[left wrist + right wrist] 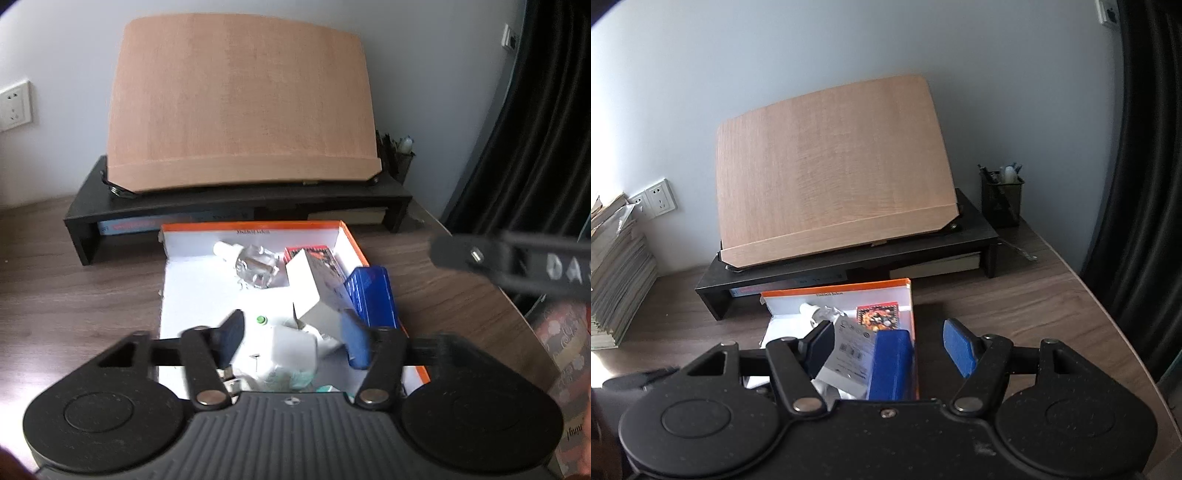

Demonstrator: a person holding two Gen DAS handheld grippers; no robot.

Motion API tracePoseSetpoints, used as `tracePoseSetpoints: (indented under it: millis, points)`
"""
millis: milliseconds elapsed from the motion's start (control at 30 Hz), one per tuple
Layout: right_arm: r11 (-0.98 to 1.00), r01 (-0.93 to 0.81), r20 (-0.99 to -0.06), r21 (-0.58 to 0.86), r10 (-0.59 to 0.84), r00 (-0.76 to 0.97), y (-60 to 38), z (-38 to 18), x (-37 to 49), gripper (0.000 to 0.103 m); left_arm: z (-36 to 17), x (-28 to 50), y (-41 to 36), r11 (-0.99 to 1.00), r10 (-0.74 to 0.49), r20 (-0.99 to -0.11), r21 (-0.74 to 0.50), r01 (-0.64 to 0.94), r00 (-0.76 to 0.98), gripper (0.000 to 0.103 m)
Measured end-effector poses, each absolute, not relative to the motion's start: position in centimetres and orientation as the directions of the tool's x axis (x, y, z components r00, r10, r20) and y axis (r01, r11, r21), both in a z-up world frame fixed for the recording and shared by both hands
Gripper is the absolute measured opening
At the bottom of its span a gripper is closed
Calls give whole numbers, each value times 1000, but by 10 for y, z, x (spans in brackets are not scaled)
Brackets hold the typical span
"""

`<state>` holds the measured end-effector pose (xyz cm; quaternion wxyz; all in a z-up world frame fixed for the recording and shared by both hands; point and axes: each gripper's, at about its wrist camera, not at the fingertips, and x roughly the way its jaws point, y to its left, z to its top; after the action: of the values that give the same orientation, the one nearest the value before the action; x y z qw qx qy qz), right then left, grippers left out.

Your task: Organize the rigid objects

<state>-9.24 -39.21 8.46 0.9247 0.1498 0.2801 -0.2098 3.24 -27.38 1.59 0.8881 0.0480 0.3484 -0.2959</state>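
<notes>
While both claws gape wide, holding nothing:
- left gripper (293, 341), right gripper (892, 347) — over one orange box (352, 236)
- inside the box: one glass bottle (255, 264), one white carton (319, 291), one blue case (371, 295), one red pack (314, 254)

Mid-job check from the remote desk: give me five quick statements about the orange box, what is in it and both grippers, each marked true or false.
1. The orange box holds a clear glass bottle. True.
2. The blue case lies on the desk outside the box. False: it sits inside, against the box's right wall.
3. The left gripper is open, with a white object between its fingers. True.
4. The right gripper is clamped on the blue case. False: its jaws are open.
5. The wooden board lies flat on the desk. False: it stands tilted on the black riser.
</notes>
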Motion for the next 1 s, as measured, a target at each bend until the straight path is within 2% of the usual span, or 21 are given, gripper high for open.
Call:
tracePoseSetpoints:
  millis: [100, 167, 267, 333, 467, 667, 1000]
  points:
    - [866, 473, -578, 163, -305, 757, -391, 88, -107, 79, 24, 26, -272, 826, -488, -638, -118, 551, 595, 71]
    - [866, 472, -574, 165, -304, 760, -390, 90, -117, 80, 32, 20, -269, 833, -482, -630, -115, 541, 609, 82]
    - [864, 476, -576, 162, -309, 757, -388, 93, -133, 81, 45, 3, -265, 844, -466, -621, -96, 528, 631, 91]
    - [862, 476, -579, 174, -302, 758, -388, 93, -146, 82, 53, -9, -261, 856, -444, -620, -81, 510, 647, 102]
    - [866, 472, -600, 166, -292, 745, -382, 89, -171, 83, 62, -34, -250, 880, -415, -624, -90, 467, 662, 103]
    - [891, 432, -656, 141, -243, 714, -361, 67, -196, 85, 47, -72, -245, 883, -379, -673, -58, 465, 636, 103]
    - [893, 432, -717, 128, -217, 662, -351, 40, -209, 86, 25, -86, -237, 908, -325, -714, -51, 417, 620, 103]
